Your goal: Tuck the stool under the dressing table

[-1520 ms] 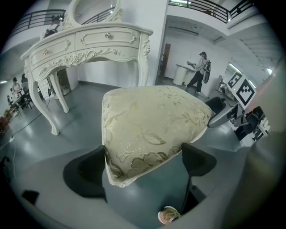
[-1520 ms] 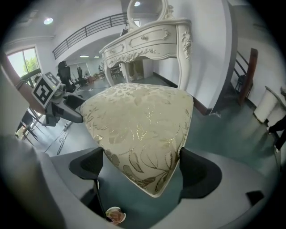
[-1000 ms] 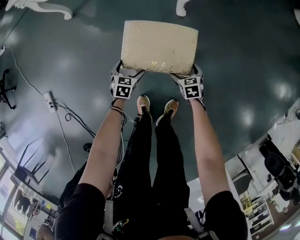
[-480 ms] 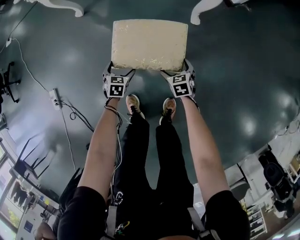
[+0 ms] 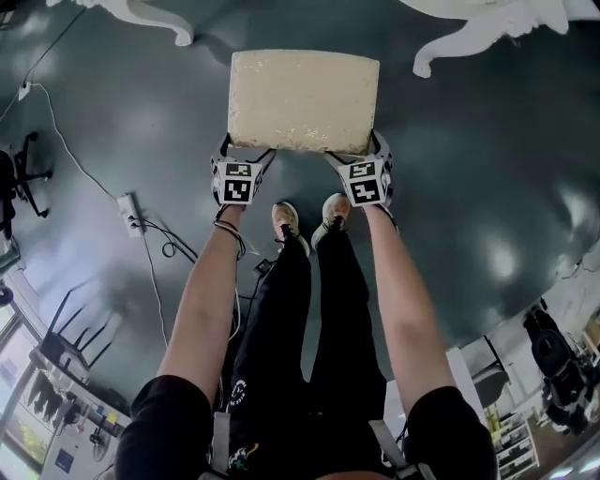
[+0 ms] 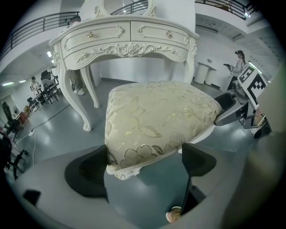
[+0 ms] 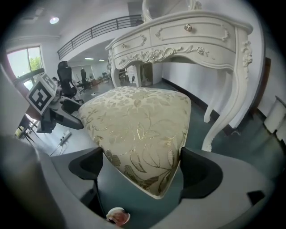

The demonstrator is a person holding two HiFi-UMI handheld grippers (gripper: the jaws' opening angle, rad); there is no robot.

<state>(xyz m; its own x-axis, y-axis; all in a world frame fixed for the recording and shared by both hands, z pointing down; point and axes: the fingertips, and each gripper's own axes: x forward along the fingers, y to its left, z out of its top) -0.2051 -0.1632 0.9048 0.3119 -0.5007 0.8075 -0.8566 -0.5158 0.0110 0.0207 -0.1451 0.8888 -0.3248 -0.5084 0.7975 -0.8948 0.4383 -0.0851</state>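
Nearest the camera, the person's two bare forearms reach forward over black trousers, and both shoes (image 5: 289, 220) stand on the dark grey floor (image 5: 487, 178) just behind the tongs.

The left tongs (image 5: 246, 150) are closed on the near left corner of the stool (image 5: 303, 101). In the left gripper view, the gold-patterned cream cushion (image 6: 156, 120) fills the gap of the left tongs (image 6: 145, 165), with a black pad pressed to each side of the corner. The right tongs (image 5: 361, 152) grip the near right corner the same way. In the right gripper view, that cushion corner (image 7: 138, 129) sits wedged in the right tongs (image 7: 143, 167). Each marker cube faces up just behind the cushion's near edge.

The stool is straight ahead of the person's feet, with its long side across. Only its padded top shows, so I cannot tell whether its legs touch the floor.

Beyond it stands the white carved dressing table (image 6: 129, 40), whose drawer front and curved legs face the stool. From above, the dressing table (image 5: 487, 23) shows just past the stool's far edge, apart from it, and the stool is not yet beneath it.

A power strip (image 5: 128, 214) with its cable lies on the floor well to the left.
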